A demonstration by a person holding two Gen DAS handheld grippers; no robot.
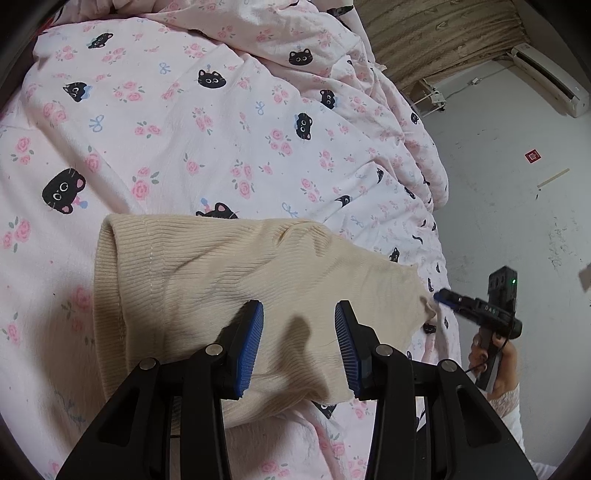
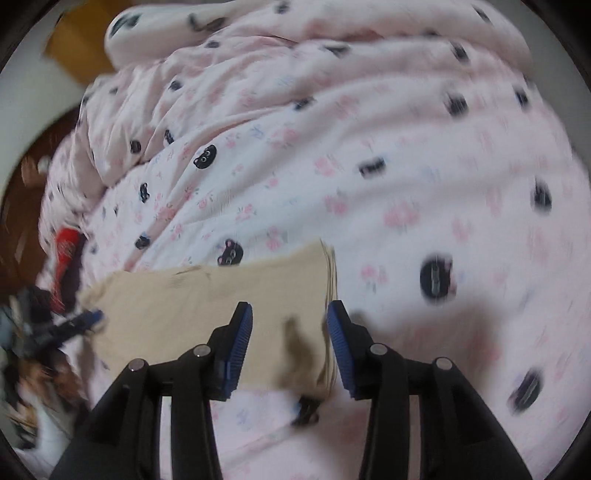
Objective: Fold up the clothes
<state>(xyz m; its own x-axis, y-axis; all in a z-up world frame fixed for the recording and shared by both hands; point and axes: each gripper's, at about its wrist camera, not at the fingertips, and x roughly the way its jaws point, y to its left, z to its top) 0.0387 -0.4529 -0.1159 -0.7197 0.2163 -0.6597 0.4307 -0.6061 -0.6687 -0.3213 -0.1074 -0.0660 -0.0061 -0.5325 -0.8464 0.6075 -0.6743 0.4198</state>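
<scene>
right wrist view smeared by motion | red item at bed edge unidentifiable

- Bed, covered by pink quilt printed with black cats and roses
- White scuffed wall
- Wall-mounted air conditioner
- Tan curtain

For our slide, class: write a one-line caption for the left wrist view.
Open left tongs poised over a folded cream ribbed garment on a pink cat-print quilt.

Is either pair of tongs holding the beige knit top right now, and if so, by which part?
No. Both the left tongs and the right tongs stand open over the beige ribbed top, gripping nothing.
</scene>
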